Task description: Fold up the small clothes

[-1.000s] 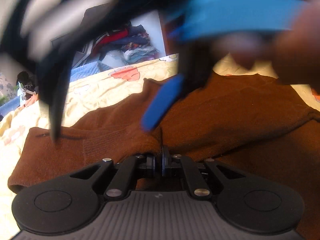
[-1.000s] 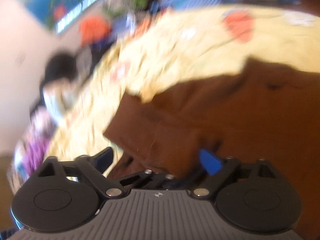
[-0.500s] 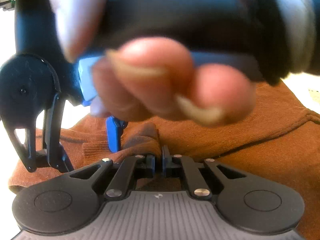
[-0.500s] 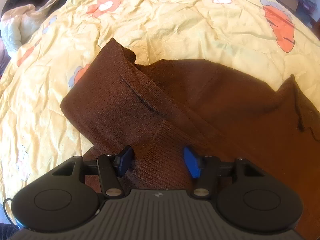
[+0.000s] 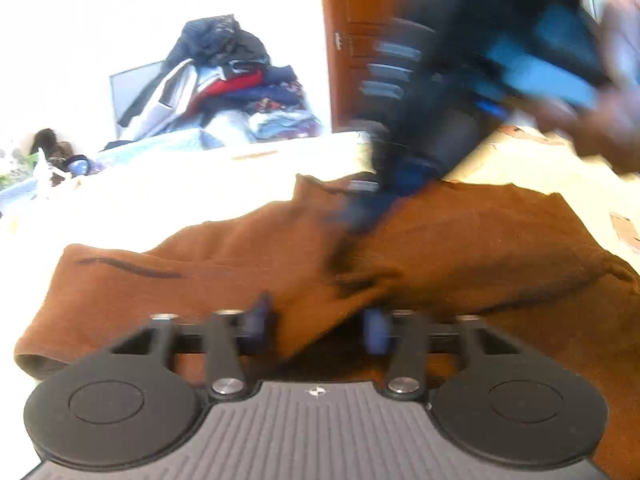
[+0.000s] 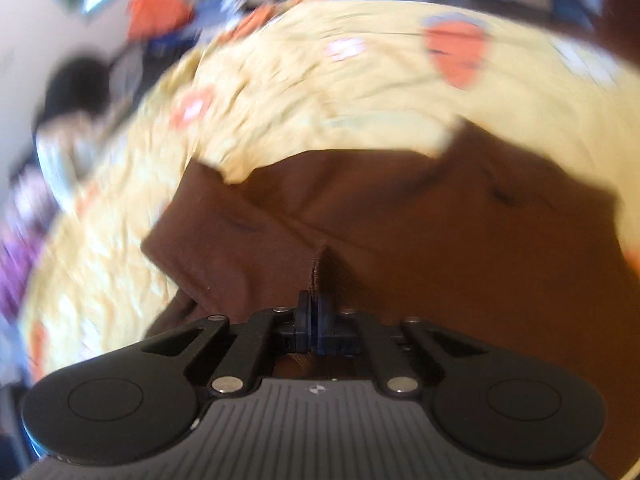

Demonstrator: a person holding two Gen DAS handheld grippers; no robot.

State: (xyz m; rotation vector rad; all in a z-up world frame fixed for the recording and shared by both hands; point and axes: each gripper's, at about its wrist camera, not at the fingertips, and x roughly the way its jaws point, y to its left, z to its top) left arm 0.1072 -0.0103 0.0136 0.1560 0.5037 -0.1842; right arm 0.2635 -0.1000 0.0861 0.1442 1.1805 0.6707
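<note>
A brown knit sweater (image 5: 460, 240) lies on a yellow flowered bedsheet (image 6: 360, 92). My left gripper (image 5: 316, 322) is open, its blue pads on either side of a fold of the sweater's cuff. My right gripper (image 6: 315, 316) is shut on a pinch of the sweater's ribbed edge (image 6: 324, 268). In the left wrist view the right gripper and the hand holding it (image 5: 500, 80) show blurred at the upper right, above the sweater.
A heap of mixed clothes (image 5: 224, 92) is piled at the far end of the bed. A brown wooden door (image 5: 360, 40) stands behind it. More clutter (image 6: 80, 92) lies at the left of the bed in the right wrist view.
My left gripper has opened and let go of the sweater fold. My right gripper has shut on the ribbed edge and is moving; its view is blurred.
</note>
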